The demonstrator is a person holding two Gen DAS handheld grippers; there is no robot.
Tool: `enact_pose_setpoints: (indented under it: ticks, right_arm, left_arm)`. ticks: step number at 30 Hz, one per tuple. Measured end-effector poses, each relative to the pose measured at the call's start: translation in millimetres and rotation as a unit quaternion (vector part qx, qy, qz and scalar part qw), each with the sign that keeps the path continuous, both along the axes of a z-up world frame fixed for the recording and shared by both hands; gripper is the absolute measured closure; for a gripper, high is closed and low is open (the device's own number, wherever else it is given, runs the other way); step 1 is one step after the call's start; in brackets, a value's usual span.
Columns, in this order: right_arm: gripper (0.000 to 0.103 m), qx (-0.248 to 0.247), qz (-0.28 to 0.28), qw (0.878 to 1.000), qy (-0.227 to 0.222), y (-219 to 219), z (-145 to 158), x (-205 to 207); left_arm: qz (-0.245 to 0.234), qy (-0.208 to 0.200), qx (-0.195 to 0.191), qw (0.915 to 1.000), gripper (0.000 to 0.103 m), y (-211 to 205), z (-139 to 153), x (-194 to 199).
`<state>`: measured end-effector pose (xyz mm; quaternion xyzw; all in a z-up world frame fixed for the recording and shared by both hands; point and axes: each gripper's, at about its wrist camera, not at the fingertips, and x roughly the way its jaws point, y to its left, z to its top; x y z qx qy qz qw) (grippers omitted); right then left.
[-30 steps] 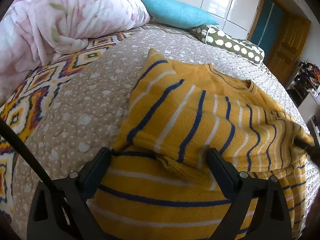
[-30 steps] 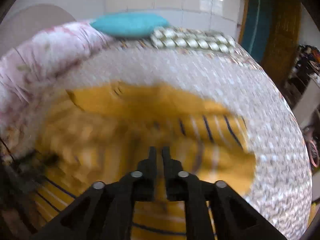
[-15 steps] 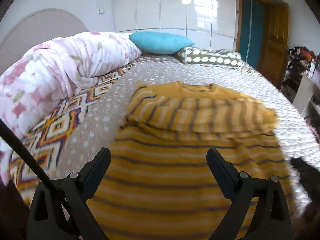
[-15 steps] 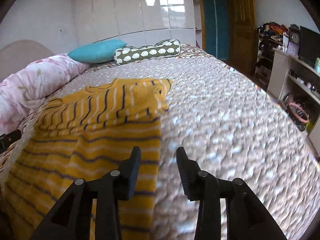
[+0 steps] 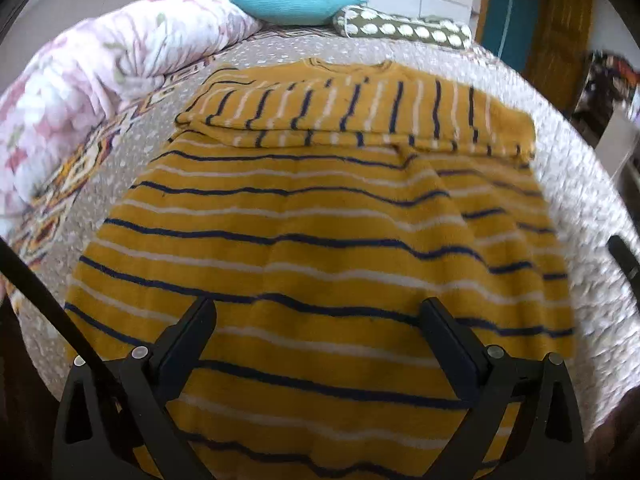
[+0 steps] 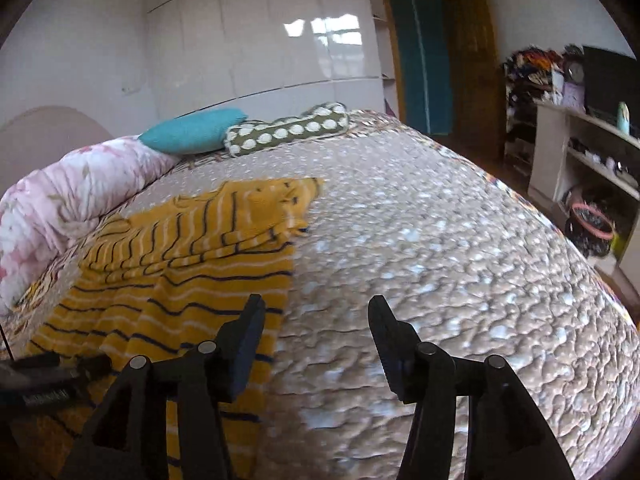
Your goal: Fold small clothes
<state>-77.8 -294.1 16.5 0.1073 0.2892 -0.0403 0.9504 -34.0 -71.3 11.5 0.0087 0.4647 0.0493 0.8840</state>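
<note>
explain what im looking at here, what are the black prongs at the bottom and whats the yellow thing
There is no robot here. A person holds a hand-held gripper in each hand, and each one carries a wide-angle camera looking forward along its two black prongs, so each picture comes from one hand. The left gripper hangs over a yellow striped sweater, which lies on a bed quilt with its sleeves folded across the chest. The right gripper is off the sweater's right edge, mostly above bare quilt. Both have their jaws spread wide and hold nothing. At the far end of the bed are a rolled pink floral duvet, a teal pillow and a spotted green cushion.
</note>
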Motion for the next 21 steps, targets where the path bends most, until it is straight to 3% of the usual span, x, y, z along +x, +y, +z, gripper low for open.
enact_pose_setpoints:
  ticks: [9, 21]
  right_arm:
    - [0.045, 0.043, -0.026, 0.998, 0.036, -27.9, -19.5, 10.5]
    - [0.045, 0.044, -0.016, 0.998, 0.050, -25.2, -27.6, 16.5]
  left_arm:
    - [0.017, 0.003, 0.018, 0.9997, 0.000, -8.1, -10.8, 2.8]
    - [0.024, 0.002, 0.005, 0.9997, 0.000, -4.6, -13.2, 3.4]
